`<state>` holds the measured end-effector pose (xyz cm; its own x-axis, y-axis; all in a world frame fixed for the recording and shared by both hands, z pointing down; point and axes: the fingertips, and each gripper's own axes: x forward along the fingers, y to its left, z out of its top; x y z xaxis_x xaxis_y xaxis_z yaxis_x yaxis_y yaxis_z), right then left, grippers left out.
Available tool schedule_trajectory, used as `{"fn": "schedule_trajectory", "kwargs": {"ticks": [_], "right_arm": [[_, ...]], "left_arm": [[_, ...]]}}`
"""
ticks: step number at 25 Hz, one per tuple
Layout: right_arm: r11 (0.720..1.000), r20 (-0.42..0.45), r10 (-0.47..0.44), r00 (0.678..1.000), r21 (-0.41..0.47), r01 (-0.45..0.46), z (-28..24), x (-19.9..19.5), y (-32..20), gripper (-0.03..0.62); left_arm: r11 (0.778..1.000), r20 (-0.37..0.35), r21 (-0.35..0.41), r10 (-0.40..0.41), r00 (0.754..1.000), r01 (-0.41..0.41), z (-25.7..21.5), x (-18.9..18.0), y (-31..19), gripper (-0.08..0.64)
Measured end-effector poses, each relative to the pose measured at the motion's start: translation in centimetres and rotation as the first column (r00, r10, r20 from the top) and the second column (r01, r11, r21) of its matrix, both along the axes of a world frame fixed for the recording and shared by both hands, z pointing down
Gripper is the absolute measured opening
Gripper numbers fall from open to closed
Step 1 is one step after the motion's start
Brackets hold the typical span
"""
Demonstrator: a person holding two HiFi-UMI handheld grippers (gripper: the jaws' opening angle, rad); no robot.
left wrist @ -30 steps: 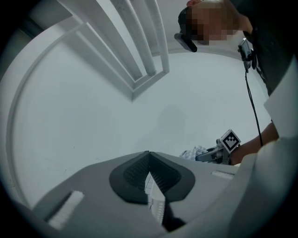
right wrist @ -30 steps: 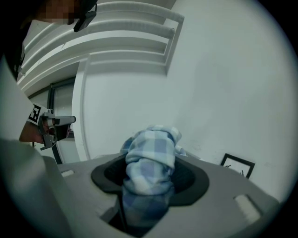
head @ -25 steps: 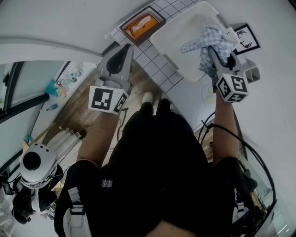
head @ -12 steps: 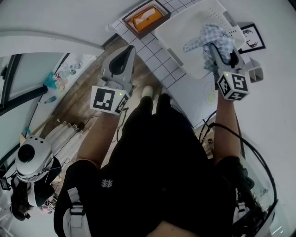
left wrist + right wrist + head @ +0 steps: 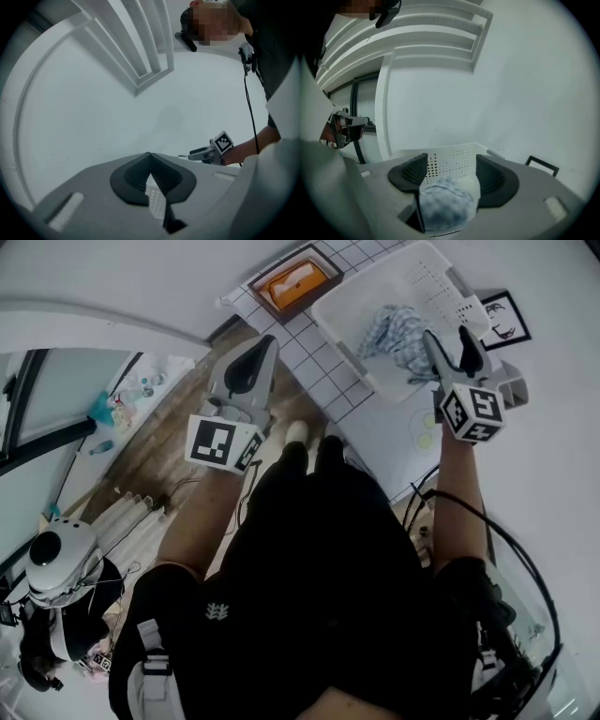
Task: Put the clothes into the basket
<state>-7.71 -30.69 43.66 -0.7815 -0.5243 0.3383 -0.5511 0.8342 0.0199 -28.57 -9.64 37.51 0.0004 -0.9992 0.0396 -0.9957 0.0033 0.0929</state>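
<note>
A white perforated basket (image 5: 375, 292) stands on the tiled floor at the top right of the head view. A blue-and-white checked cloth (image 5: 396, 334) lies bunched inside it. My right gripper (image 5: 445, 336) hangs over the basket's near rim, its jaws opening, and the pads do not press on anything. In the right gripper view the cloth (image 5: 445, 206) sits low between the spread jaws of the right gripper (image 5: 452, 176), with the basket wall (image 5: 450, 161) behind it. My left gripper (image 5: 251, 362) is shut and empty over the floor; the left gripper (image 5: 150, 171) faces a bare white wall.
A dark tray with an orange thing (image 5: 295, 282) sits left of the basket. A framed picture (image 5: 497, 317) leans at the far right. A white round device (image 5: 56, 563) and cables lie at the lower left on wooden floor.
The right jaws have spread and let go of the checked cloth, which has dropped from the gripper into the basket. The left gripper has barely moved.
</note>
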Motion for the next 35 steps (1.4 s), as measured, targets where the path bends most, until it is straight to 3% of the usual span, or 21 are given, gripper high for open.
{"fn": "schedule_trajectory", "kwargs": {"ticks": [10, 14, 20, 23, 25, 28, 33, 35], "right_arm": [[0.999, 0.029, 0.043, 0.999, 0.017, -0.044, -2.2, 2.5, 0.5, 0.313], [0.993, 0.086, 0.108, 0.99, 0.031, -0.111, -4.0, 5.0, 0.5, 0.313], [0.991, 0.126, 0.114, 0.985, 0.054, -0.122, -5.9, 7.6, 2.0, 0.308], [0.982, 0.176, 0.175, 0.969, 0.042, -0.185, -6.2, 9.8, 2.7, 0.289], [0.969, 0.219, 0.232, 0.948, 0.032, -0.245, -6.7, 11.7, 3.0, 0.237], [0.937, 0.28, 0.327, 0.902, 0.027, -0.348, -7.8, 14.9, 3.1, 0.089], [0.915, 0.296, 0.371, 0.88, 0.046, -0.401, -8.6, 17.9, 3.8, 0.005], [0.908, 0.302, 0.379, 0.875, 0.062, -0.415, -9.0, 18.8, 4.3, 0.003]], "left_arm": [[0.998, 0.02, 0.039, 0.041, 0.999, -0.042, -2.4, 1.5, -0.6, 0.005], [0.995, 0.037, 0.064, 0.075, 0.996, -0.078, -3.8, 2.5, -1.3, 0.005], [0.986, 0.059, 0.093, 0.133, 0.989, -0.138, -5.6, 4.1, -3.0, 0.005], [0.98, 0.06, 0.109, 0.159, 0.986, -0.164, -6.3, 5.1, -3.7, 0.005], [0.976, 0.063, 0.109, 0.183, 0.981, -0.189, -6.5, 6.0, -4.1, 0.005], [0.968, 0.068, 0.105, 0.22, 0.973, -0.227, -6.5, 7.3, -5.0, 0.005], [0.948, 0.081, 0.12, 0.286, 0.955, -0.294, -7.4, 9.5, -6.5, 0.005], [0.943, 0.08, 0.12, 0.303, 0.95, -0.311, -7.4, 9.9, -6.9, 0.005]]}}
